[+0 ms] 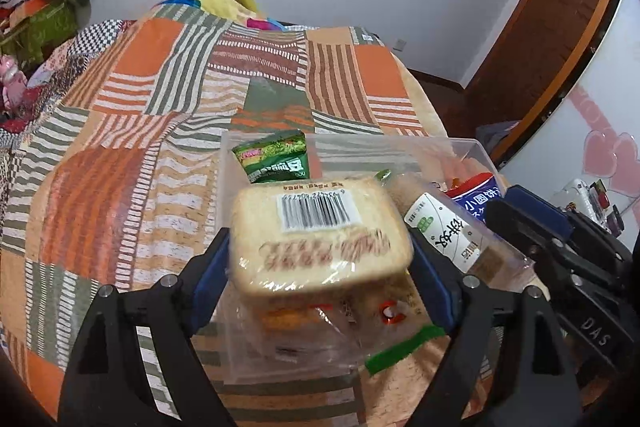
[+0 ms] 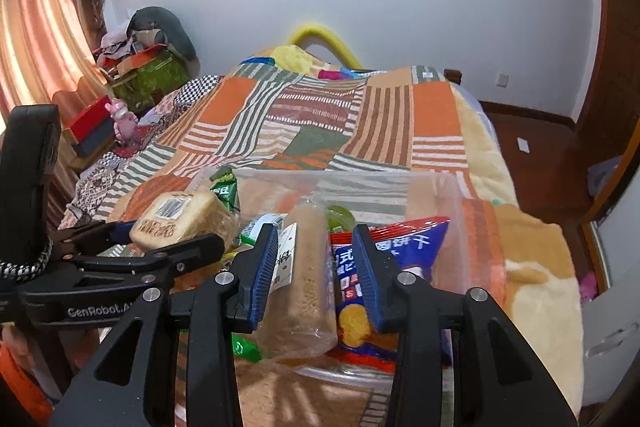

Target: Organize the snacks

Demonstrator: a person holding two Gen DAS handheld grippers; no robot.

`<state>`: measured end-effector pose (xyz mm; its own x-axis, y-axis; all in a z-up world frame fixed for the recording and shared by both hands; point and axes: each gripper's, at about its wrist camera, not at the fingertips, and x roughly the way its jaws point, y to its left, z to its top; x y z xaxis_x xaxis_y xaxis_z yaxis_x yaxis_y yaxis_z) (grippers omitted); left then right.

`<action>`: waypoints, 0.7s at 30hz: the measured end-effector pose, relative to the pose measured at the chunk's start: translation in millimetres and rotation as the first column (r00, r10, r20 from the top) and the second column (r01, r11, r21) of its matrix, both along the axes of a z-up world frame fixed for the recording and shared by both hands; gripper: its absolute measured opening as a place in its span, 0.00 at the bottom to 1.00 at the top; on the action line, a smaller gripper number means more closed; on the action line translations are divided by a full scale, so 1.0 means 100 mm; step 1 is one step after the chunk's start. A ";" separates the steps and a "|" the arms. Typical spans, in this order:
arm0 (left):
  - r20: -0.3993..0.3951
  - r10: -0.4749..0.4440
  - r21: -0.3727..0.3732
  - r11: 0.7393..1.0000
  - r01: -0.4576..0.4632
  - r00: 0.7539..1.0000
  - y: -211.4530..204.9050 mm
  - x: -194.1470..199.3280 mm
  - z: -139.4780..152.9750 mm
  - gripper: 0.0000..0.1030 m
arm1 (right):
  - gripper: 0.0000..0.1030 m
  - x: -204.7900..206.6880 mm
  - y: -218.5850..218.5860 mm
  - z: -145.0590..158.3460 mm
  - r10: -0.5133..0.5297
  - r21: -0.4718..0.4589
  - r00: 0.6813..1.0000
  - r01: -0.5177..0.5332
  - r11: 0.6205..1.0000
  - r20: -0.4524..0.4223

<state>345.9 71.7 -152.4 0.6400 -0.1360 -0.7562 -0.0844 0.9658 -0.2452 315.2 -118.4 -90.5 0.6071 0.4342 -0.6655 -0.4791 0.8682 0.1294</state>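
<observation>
I've got two snacks in hand over the clear bin (image 1: 472,147) sitting on the patchwork quilt (image 1: 160,99): my left gripper (image 1: 320,259) pinches the wrapped bread slice pack (image 1: 320,231), pads on its two side edges, jaws spread wide b/c the pack is wide; my right gripper (image 2: 316,267) is pressed nearly together on the long crumbly bar (image 2: 308,275), held on its narrow sides w/ the label facing left. Both items hang above the bin's near half, not yet resting in it as far as I can tell. Already inside: a green packet (image 1: 276,159) standing against the far-left wall and a blue-and-red biscuit bag (image 2: 384,259) on the right, just beside my right pad. To do this step well, I think each item should go down flat into free floor space, bread toward the left-middle, bar alongside the biscuit bag, and I should open only once the thing is supported, so nothing tips. Keep the two grippers apart; they're close, left one just beside the bar. Materials: bread is soft, spongy, squarish, in thin crinkly film w/ a barcode sticker, so light squeeze only, else it dents. Bar is a granular pressed block in glossy clear wrap, firmer but prob. brittle at the ends. Bin is rigid, see-through plastic w/ thin walls; quilt under it is soft, so the bin may rock if I push down.
</observation>
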 end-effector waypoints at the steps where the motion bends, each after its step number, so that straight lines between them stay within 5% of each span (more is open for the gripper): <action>1: 0.007 -0.004 0.002 1.000 0.004 1.000 0.00 -0.02 0.03 0.83 | 0.36 -0.01 -0.01 0.02 -0.005 0.000 1.000 0.005 1.000 0.006; 13: 0.211 -0.026 0.051 0.999 0.015 0.977 -0.14 -0.77 0.89 0.84 | 0.37 -0.49 -0.28 0.58 -0.030 0.058 0.990 0.023 0.998 0.138; 21: 0.426 -0.049 0.171 0.985 -0.027 0.904 -0.33 -1.62 1.57 0.84 | 0.46 -1.13 -0.50 1.20 -0.047 0.145 0.950 0.002 0.989 0.307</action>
<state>184.4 38.3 4.5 0.9053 -0.0401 -0.4228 0.0028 0.9961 -0.0886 202.6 -168.6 29.8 0.7847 0.4924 -0.3765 -0.4939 0.8637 0.1001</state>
